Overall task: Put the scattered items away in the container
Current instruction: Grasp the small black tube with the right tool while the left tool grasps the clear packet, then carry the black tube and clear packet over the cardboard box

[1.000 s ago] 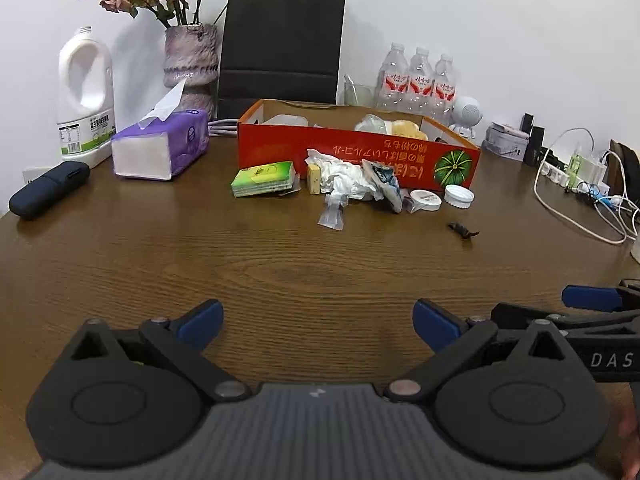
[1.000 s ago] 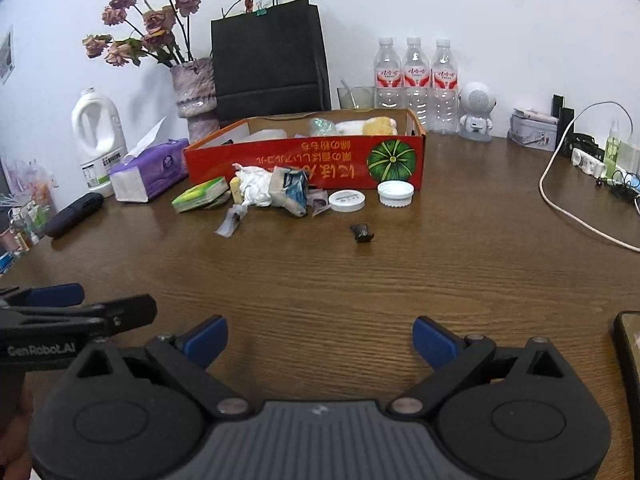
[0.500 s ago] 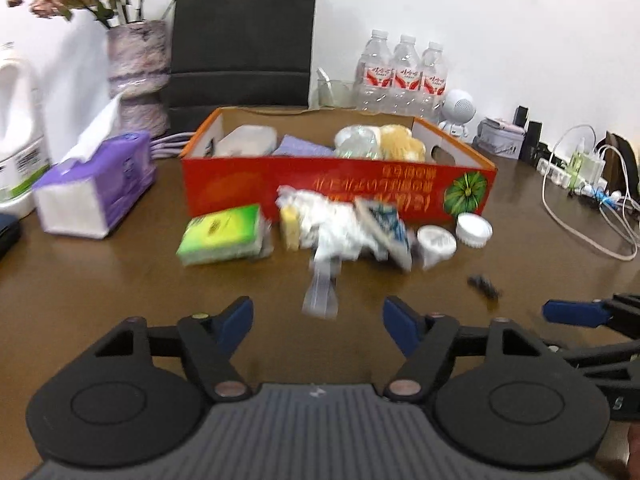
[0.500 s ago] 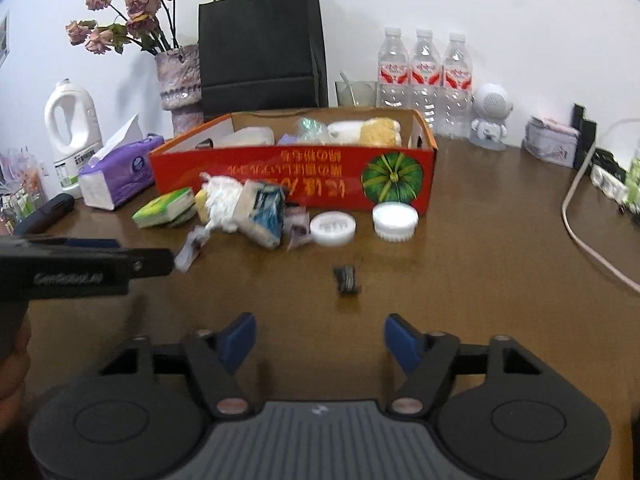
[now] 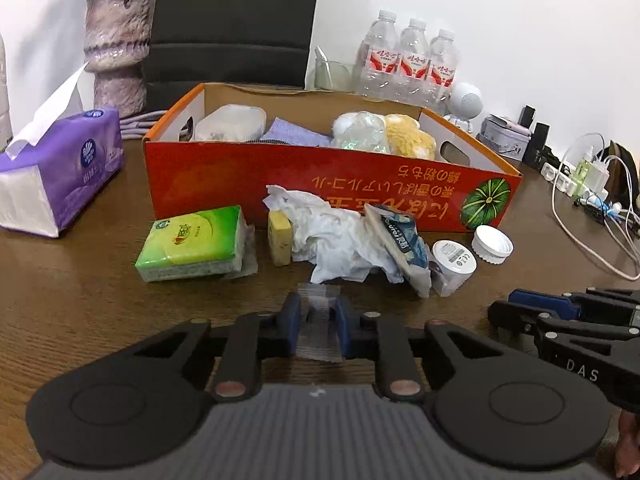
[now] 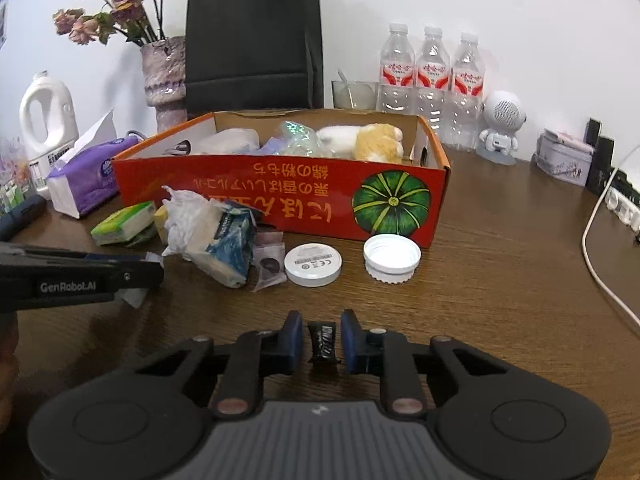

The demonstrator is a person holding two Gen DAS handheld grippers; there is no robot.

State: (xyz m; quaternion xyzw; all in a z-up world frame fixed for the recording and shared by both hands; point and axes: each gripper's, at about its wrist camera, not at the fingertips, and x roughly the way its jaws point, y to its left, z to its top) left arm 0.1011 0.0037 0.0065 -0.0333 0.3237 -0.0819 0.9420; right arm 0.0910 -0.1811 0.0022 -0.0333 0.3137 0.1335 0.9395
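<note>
Left wrist view, bottom centre: the left gripper point(image 5: 319, 316), jaws just closing, pinches a clear plastic wrapper point(image 5: 319, 330) on the table point(image 5: 80, 300), while the right gripper point(image 6: 321, 334), also closing, brackets a small black clip point(image 6: 323, 342), the orange box point(image 6: 280, 200) waiting mid-frame.

- Dark brown wood-grain tabletop point(image 6: 500, 280), matte, evenly lit.
- Plain white wall point(image 6: 520, 8) directly behind the table's far edge.
- Black paper carrier bag point(image 6: 254, 40) leans upright against that wall.
- Soft, diffuse light; faint shadows only.
</note>
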